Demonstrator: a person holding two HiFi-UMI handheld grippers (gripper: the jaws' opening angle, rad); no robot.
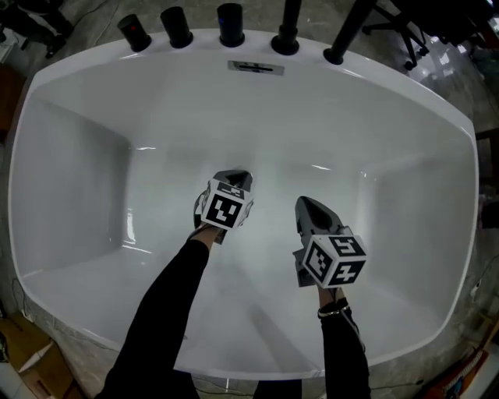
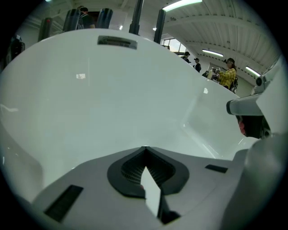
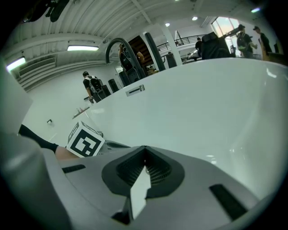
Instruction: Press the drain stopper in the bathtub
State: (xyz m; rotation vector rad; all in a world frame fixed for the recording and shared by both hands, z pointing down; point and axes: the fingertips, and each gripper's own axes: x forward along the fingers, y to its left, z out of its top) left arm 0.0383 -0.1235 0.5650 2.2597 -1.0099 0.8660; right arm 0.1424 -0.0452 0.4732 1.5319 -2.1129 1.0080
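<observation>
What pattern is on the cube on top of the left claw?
Black square markers on white faces, on the cube. It shows best in the head view.

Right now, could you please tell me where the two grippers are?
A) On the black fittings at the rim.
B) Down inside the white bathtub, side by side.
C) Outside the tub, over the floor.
B: the head view shows the left gripper and the right gripper side by side within the bathtub, well apart from the black fittings on its far rim.
</observation>
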